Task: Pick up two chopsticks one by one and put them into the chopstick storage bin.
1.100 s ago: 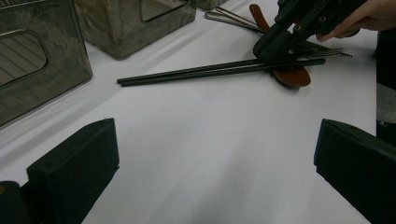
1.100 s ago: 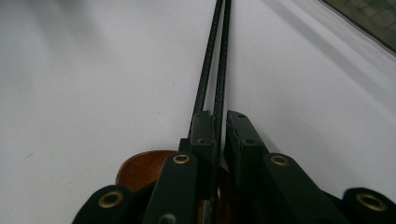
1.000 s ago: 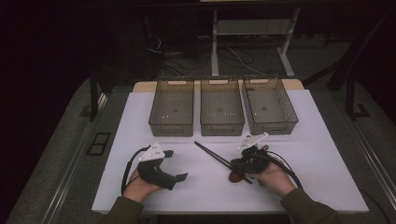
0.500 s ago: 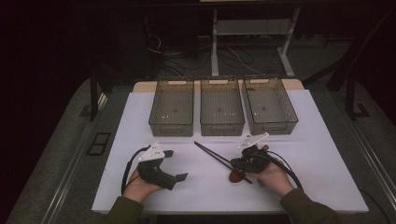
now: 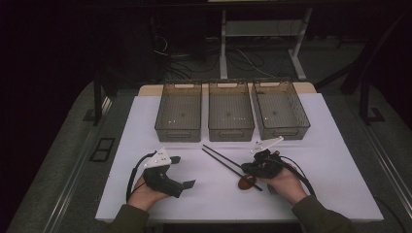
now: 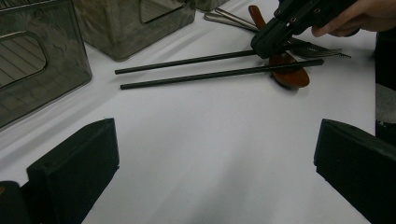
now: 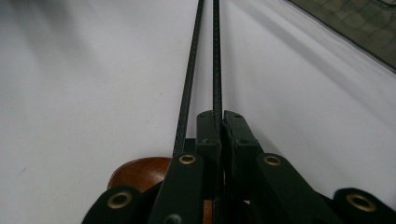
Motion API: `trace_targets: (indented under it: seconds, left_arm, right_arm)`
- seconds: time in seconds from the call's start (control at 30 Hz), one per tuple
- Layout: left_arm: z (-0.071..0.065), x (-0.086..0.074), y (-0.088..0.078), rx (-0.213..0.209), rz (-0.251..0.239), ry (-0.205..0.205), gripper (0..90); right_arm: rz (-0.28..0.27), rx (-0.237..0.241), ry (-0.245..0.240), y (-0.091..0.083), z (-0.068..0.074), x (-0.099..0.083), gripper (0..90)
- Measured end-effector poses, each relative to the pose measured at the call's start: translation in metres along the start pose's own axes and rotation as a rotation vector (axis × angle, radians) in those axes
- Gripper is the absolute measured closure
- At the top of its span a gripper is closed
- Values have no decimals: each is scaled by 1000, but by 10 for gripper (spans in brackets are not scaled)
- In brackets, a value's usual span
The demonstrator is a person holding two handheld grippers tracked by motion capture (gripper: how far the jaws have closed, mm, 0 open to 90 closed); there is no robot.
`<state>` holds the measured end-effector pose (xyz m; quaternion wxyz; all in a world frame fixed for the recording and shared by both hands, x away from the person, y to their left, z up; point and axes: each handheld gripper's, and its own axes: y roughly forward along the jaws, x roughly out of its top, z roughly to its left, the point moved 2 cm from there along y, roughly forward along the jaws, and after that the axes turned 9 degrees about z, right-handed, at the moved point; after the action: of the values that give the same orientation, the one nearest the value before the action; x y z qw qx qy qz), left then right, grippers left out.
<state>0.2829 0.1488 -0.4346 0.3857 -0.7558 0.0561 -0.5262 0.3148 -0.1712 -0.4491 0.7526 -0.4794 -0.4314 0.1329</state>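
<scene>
Going left to right: the left gripper (image 5: 167, 175) is just sitting on the white tabletop (image 5: 145, 121) doing nothing, jaws spread wide with only bare surface between them — you can see that clearly in the left gripper view.

Behind it, three bins (image 5: 178, 111) are lining the far edge of the tabletop, and all three are looking empty from above. So nothing has been sorted yet, as far as I can tell.

The action is happening to the right of centre. A little cutlery pile is lying there: two black chopsticks (image 5: 219, 158), a brown wooden spoon (image 5: 246, 182) under their near ends, and in the left gripper view a fork (image 6: 322, 50) plus some metal handles poking out behind. The right gripper (image 5: 252, 168) is pressing down on that pile. In the right gripper view its jaws are pinching nearly all the way together on one chopstick (image 7: 216, 56), with the other one (image 7: 189, 74) running just alongside, outside the grip. They've just been closing that last bit.

My read is we're at the very start — the first piece is being grabbed but is still lying flat on the tabletop. Lifting it, dropping it in a bin and then doing the rest of the pile is all still to come.
</scene>
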Motion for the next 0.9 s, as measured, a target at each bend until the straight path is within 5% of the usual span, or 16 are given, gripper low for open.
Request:
trace_targets:
  seconds: [0.9]
  left_arm:
    - [0, -1, 3, 0, 3, 9, 0]
  right_arm:
    - [-60, 24, 2, -37, -2, 1, 844]
